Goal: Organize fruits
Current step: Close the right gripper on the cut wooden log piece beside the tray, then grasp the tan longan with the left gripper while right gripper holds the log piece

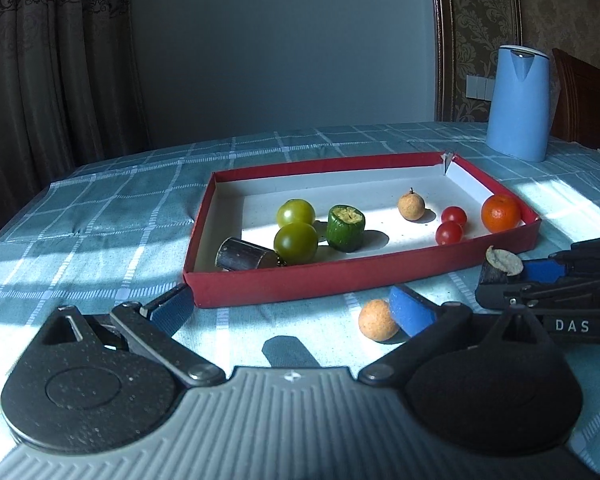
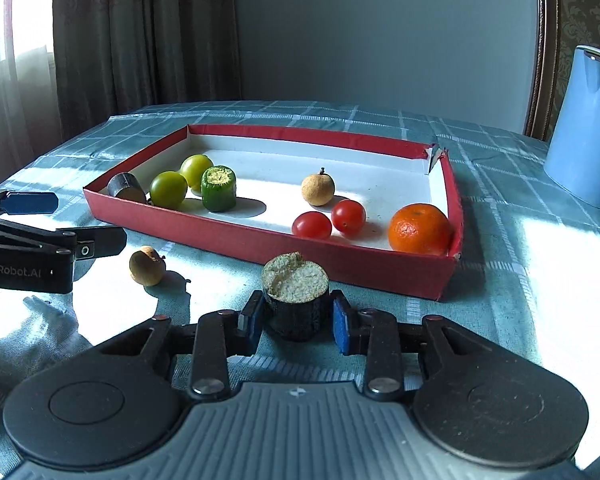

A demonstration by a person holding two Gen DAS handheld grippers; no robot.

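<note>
A red tray (image 1: 284,286) (image 2: 364,270) holds two green tomatoes (image 1: 295,242) (image 2: 168,189), a green cucumber piece (image 1: 345,227) (image 2: 219,188), a dark sugarcane piece (image 1: 244,259) (image 2: 125,186), a longan (image 1: 411,207) (image 2: 318,189), two cherry tomatoes (image 1: 449,233) (image 2: 311,225) and a tangerine (image 1: 500,213) (image 2: 419,228). My left gripper (image 1: 296,306) is open in front of the tray; a loose longan (image 1: 377,319) (image 2: 147,266) lies against its right pad. My right gripper (image 2: 294,320) stands around a dark sugarcane piece (image 2: 295,300) (image 1: 499,266) on the cloth, its pads close beside it with a small gap at the right.
A blue kettle (image 1: 518,102) (image 2: 584,128) stands at the back right of the table. A checked blue tablecloth (image 1: 100,208) covers the table. Curtains hang behind on the left.
</note>
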